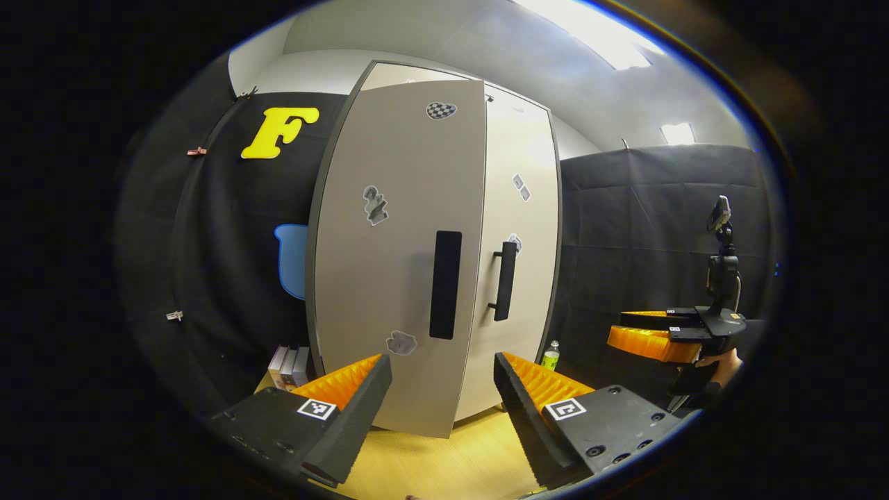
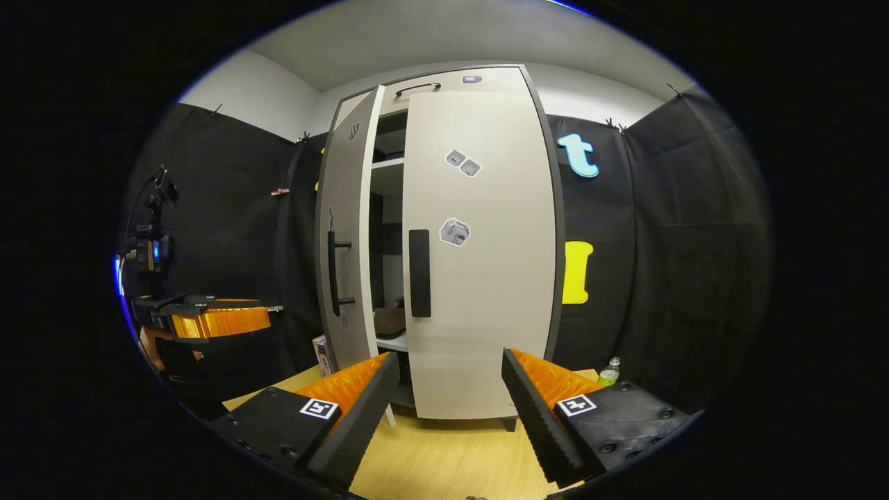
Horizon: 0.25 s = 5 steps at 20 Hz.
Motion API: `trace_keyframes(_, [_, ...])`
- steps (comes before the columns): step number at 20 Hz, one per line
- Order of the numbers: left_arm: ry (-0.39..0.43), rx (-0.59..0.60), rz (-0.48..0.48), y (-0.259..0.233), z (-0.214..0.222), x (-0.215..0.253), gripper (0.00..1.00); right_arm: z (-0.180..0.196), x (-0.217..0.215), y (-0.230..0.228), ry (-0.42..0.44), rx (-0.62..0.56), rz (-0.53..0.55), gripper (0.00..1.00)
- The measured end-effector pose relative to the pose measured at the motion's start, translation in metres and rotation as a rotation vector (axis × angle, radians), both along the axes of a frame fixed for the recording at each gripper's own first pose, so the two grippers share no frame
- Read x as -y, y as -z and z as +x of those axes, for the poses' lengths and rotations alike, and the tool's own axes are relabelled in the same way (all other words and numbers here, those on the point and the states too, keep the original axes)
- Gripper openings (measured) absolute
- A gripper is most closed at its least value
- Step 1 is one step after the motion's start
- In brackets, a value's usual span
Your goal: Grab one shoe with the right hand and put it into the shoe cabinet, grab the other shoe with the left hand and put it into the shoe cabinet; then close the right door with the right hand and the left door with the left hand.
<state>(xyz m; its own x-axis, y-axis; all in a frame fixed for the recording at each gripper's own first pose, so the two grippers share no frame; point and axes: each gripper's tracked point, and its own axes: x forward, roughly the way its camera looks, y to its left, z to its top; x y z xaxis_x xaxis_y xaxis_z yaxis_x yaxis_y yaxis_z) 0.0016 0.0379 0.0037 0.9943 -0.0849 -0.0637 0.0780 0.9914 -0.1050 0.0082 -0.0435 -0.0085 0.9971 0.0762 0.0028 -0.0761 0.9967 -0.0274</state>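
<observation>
Left gripper view: left gripper (image 1: 442, 399), fingers wide apart and empty, faces the left door (image 1: 396, 257), ajar and straight ahead with its upright handle (image 1: 445, 285) nearest; right door (image 2: 479, 257) looks closed before the open, empty right gripper (image 2: 450, 410); shoe (image 2: 389, 321) on cabinet shelf

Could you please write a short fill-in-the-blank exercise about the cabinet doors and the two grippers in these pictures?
1. In the right gripper view, the right door is closed while the left door stands ____.
2. Both the left gripper and the right gripper are ____ and hold nothing.
3. The floor under the cabinet is made of ____.
4. A green-capped ____ stands on the floor to the right of the cabinet.

Missing words: ajar; open; wood; bottle
</observation>
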Motion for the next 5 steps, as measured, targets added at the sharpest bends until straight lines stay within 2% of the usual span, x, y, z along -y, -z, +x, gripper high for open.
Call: trace_keyframes(5, [-0.018, -0.002, 0.014, 0.0004, -0.0009, 0.0059, 0.94, 0.0093, -0.0080, -0.0021, -0.040, -0.002, -0.012, 0.98])
